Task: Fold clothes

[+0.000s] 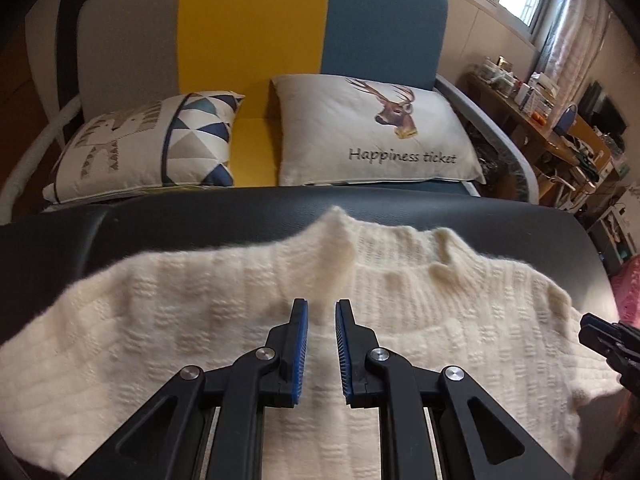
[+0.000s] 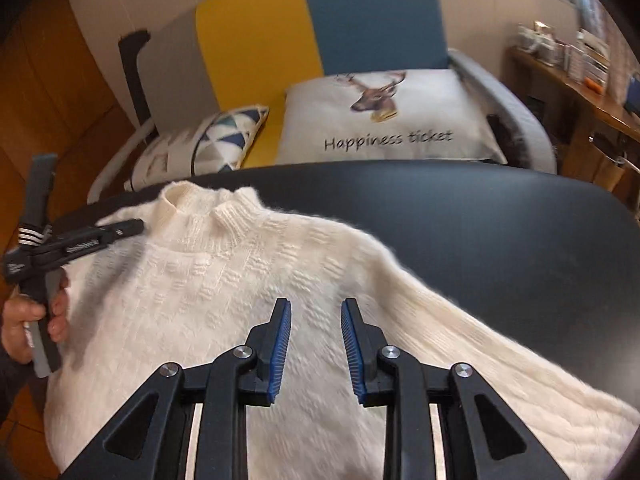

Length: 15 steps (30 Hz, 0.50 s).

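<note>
Cream knit sweater (image 2: 240, 288) spread flat on a dark padded table (image 2: 500, 216), collar toward the far edge and the sofa (image 2: 360, 20) with its two cushions. Long axis running from collar back toward the near edge; one sleeve trailing off to the right in the right wrist view. Left gripper (image 1: 322, 312) hovering over the chest just below the collar, jaws nearly pressed together with only a slim gap, nothing pinched. Right gripper (image 2: 316, 312) over the right shoulder and sleeve root, jaws partly spread, empty too. Sleeve lying right of and beyond the right gripper, so probably the nearer tool for a first fold inward; collar side closer to the left one, held in a hand (image 2: 24, 320).
</note>
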{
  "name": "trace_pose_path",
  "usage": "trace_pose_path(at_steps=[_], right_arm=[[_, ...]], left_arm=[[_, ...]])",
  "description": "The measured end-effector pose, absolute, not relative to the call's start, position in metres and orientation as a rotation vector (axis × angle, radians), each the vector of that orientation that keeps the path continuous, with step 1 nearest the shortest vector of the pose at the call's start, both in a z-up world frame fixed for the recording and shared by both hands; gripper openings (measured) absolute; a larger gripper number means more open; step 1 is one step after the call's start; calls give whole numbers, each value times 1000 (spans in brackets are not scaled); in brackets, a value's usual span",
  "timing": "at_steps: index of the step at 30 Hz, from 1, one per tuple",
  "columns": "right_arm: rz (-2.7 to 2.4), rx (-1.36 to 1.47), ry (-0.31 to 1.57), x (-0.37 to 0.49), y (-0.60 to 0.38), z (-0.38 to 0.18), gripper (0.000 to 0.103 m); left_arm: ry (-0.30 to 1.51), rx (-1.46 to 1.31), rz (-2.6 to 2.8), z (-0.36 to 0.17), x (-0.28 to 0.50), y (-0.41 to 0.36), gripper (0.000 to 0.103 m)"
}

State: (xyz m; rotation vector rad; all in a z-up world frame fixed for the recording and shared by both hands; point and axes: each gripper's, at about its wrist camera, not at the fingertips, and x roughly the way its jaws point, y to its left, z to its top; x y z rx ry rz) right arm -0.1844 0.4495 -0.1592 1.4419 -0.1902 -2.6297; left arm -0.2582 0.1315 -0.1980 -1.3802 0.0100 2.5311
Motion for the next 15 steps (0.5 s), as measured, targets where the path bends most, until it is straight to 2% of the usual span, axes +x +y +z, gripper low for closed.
trace_pose_path(at_steps=[5,9,15], right_arm=[[-2724,1557,-195,-208,448,-187,23],[-2752,1527,-243,-213,452,-191,23],[-2753,1486,-214,-214,449,-173,23]], left_arm=[[-9,-1433,2576,-213,-264,93,15],[-19,-1401,2587,-221,-248,80,15],[-100,-1419,2529,-208,-255,76,15]])
